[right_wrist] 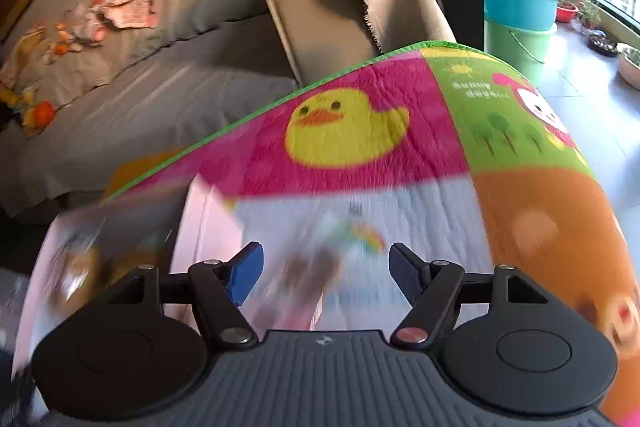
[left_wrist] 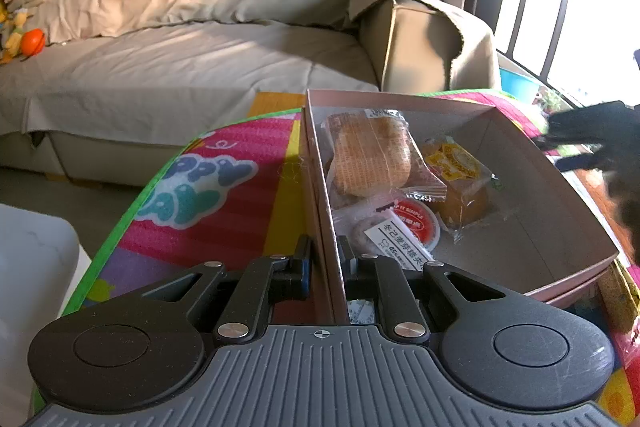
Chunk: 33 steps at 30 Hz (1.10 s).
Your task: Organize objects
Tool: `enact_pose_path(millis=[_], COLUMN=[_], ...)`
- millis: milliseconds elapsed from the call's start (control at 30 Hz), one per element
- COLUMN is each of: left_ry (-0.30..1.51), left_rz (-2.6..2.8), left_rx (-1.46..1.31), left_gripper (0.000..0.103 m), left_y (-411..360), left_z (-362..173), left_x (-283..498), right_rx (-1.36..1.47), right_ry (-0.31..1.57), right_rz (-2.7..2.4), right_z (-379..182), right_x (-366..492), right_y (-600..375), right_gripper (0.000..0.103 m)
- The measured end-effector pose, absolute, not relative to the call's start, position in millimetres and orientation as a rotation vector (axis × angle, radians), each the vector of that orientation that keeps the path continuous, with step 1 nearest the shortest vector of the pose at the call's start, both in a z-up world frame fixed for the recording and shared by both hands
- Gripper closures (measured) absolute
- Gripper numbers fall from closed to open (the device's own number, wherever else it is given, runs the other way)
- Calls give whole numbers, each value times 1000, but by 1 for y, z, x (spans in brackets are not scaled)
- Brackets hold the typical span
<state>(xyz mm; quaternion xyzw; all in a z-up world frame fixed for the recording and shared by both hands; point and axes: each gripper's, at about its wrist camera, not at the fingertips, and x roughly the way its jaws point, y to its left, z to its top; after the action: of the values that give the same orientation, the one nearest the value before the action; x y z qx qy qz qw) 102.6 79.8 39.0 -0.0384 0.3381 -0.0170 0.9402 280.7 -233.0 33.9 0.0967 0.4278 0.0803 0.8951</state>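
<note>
In the left wrist view a pink cardboard box (left_wrist: 576, 227) lies on the colourful play mat (left_wrist: 240, 187). It holds a wrapped bun (left_wrist: 372, 155), a yellow wrapped cake (left_wrist: 460, 183), a round red-lidded cup (left_wrist: 416, 223) and a white-labelled packet (left_wrist: 400, 247). My left gripper (left_wrist: 328, 261) is shut on the box's near left wall. My right gripper (left_wrist: 592, 139) shows as a dark blur past the box's right side. In the blurred right wrist view the right gripper (right_wrist: 326, 263) stands open over a small brownish wrapped item (right_wrist: 308, 267) on the mat, pads apart from it. The pink box (right_wrist: 200, 227) lies to its left.
A beige covered sofa (left_wrist: 180, 67) with clothes and toys runs behind the mat. A white object (left_wrist: 32, 259) stands at the near left. A teal basin (right_wrist: 520, 7) on a green bucket (right_wrist: 516, 43) and plant pots (right_wrist: 600, 39) stand by the window at the right.
</note>
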Motion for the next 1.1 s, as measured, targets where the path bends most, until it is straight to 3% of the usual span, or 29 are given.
enact_pose_path(millis=[33, 100, 533, 833, 967, 1067, 1100], left_ry=[690, 690, 688, 690, 690, 690, 690], left_rz=[-34, -36, -37, -36, -37, -36, -37], left_rx=[-79, -80, -84, -87, -87, -88, -87], left_gripper=[89, 88, 88, 88, 88, 88, 88], left_y=[80, 81, 82, 82, 81, 81, 81], left_z=[39, 39, 39, 39, 39, 40, 39], left_x=[103, 102, 101, 101, 101, 102, 101], right_rx=[185, 116, 39, -140, -185, -185, -210], right_ry=[906, 942, 901, 848, 781, 767, 761], right_rz=[160, 146, 46, 215, 235, 326, 351], right_z=[30, 23, 29, 32, 48, 57, 56], right_x=[288, 293, 193, 112, 96, 86, 83], right_y=[-229, -221, -298, -273, -261, -243, -235], right_gripper=[34, 55, 56, 56, 45, 43, 38])
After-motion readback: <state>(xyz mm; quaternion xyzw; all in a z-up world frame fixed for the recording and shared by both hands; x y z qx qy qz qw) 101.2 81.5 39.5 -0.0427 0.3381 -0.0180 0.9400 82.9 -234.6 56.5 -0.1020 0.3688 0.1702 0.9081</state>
